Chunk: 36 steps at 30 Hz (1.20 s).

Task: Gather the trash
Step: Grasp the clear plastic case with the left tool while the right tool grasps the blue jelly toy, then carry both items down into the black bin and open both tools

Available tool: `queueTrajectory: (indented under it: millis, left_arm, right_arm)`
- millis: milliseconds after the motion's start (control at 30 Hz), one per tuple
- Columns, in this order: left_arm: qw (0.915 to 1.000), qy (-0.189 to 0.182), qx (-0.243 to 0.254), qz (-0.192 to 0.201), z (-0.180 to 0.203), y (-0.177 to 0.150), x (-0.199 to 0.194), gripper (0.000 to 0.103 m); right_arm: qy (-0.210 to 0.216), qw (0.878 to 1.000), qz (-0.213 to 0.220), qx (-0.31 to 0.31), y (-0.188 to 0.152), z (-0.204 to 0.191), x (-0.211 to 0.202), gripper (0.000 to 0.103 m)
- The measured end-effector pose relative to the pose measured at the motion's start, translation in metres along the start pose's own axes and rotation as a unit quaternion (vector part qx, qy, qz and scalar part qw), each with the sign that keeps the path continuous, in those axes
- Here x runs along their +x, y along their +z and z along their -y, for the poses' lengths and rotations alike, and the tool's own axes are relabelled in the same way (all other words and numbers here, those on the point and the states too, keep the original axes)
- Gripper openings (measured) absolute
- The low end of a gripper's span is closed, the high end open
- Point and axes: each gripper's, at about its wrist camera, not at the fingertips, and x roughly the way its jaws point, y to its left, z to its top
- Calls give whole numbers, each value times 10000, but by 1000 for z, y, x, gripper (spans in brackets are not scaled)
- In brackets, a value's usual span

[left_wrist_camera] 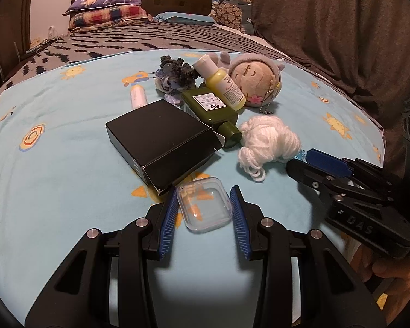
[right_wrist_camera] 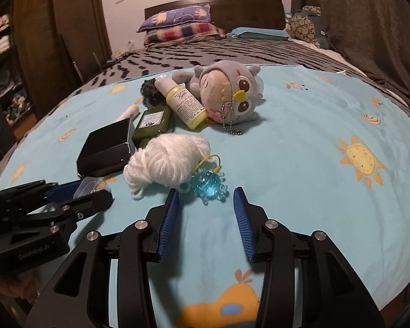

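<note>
Two claws work over a bed spread with a blue blanket (left_wrist_camera: 68, 136). The left claw (left_wrist_camera: 204, 205) is spread, with a clear case (left_wrist_camera: 203, 207) lying flat on the blanket between its blue pads, close to both; whether they touch it I cannot tell. The case is a rounded square, its corner pointing away toward the black box (left_wrist_camera: 161, 139), which sits just beyond it, long axis running diagonally from near right to far left. The right claw (right_wrist_camera: 206, 207) is also spread, with a blue trinket (right_wrist_camera: 209, 187) at the gap just ahead of its tips, beside the white yarn (right_wrist_camera: 166, 164). Past the box a green bottle (left_wrist_camera: 209, 109) lies on its side, cap toward the camera, and a yellow bottle (left_wrist_camera: 224, 82) leans on the plush (left_wrist_camera: 255, 78), cap pointing away.
</note>
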Motion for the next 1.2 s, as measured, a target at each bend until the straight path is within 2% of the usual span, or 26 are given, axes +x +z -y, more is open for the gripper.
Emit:
queueTrajectory:
  millis: [67, 267, 400, 500, 800, 1200]
  left_arm:
    - [10000, -3, 1, 2, 0, 0, 0, 37]
    - [10000, -22, -14, -3, 0, 1, 1, 37]
    - [10000, -30, -16, -1, 0, 1, 1, 37]
    - [10000, 19, 24, -5, 1, 1, 0, 37]
    - [9998, 155, 76, -25, 8, -17, -23, 37]
    - [9999, -141, 3, -62, 26, -76, -78, 37]
  right_arm:
    - [59, 10000, 12, 47, 0, 4, -1, 43]
    - [-195, 9997, 79, -131, 6, -2, 11, 43]
    - [-200, 9997, 106, -113, 13, -2, 19, 42]
    - [-216, 9996, 120, -104, 13, -2, 20, 31]
    - [-222, 9997, 73, -83, -11, -3, -12, 31]
    - [-77, 9997, 79, 226, -66, -5, -82, 31]
